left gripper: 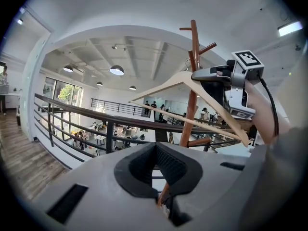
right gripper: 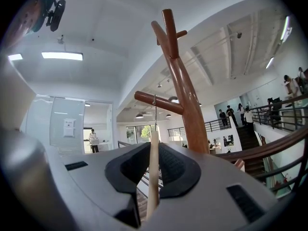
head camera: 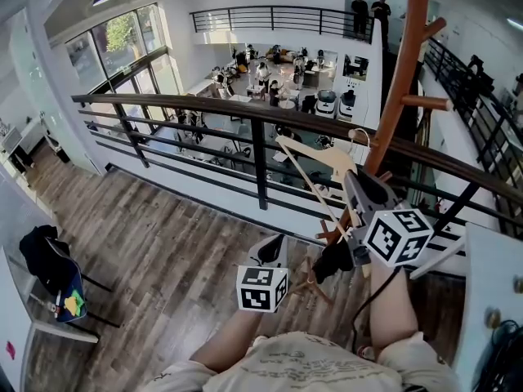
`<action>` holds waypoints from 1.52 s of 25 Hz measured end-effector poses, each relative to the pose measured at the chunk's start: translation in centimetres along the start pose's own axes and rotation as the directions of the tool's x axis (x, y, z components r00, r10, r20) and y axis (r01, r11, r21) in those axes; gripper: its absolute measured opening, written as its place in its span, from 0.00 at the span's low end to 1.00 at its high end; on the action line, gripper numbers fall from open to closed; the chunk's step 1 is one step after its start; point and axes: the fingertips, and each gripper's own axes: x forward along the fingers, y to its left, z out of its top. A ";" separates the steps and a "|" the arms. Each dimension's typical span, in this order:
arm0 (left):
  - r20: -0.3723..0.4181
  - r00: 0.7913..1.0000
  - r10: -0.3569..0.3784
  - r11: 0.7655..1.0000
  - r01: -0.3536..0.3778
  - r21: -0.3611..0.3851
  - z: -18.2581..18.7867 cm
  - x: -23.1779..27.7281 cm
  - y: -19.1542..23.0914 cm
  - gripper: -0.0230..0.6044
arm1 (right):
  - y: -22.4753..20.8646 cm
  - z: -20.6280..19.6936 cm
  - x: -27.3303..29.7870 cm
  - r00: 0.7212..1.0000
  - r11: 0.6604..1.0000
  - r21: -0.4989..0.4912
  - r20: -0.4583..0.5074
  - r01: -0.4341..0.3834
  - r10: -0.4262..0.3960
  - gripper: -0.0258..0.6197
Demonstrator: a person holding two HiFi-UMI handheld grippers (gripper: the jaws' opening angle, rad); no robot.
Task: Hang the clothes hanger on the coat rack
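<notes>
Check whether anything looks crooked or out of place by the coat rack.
Nothing is broken or spilled. The one thing askew is the hanger: it slants in the right gripper, its hook right by a peg of the coat rack; whether it rests there I cannot tell.

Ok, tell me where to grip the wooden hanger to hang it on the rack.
Grip the hanger by its flat body below the hook, pads on its broad faces, from the side away from the coat rack; that leaves the hook free.
</notes>
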 end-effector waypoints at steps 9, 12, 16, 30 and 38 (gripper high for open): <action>-0.010 1.000 -0.015 1.000 0.015 0.006 -0.3 0.0 -1.0 0.02 | -2.6 -1.1 -0.7 0.997 0.997 0.018 -0.025 0.069 -0.069 0.12; -0.011 1.000 -0.018 1.000 0.018 0.007 -0.4 0.1 -1.3 0.02 | -3.2 -1.4 -0.8 0.996 0.996 0.020 -0.031 0.083 -0.083 0.12; -0.016 1.000 -0.021 1.000 0.022 0.009 -0.6 0.0 -1.8 0.02 | -3.7 -1.6 -1.2 0.994 0.995 0.016 -0.035 0.100 -0.100 0.12; -0.022 0.999 -0.027 0.999 0.028 0.019 -1.1 -0.7 -3.2 0.02 | -4.5 -1.5 -2.4 0.990 0.990 -0.055 -0.043 0.132 -0.135 0.12; -0.022 0.999 -0.035 0.999 0.035 0.013 -1.5 -1.2 -3.4 0.02 | -4.1 -1.0 -3.2 0.990 0.987 -0.080 -0.012 0.137 -0.138 0.18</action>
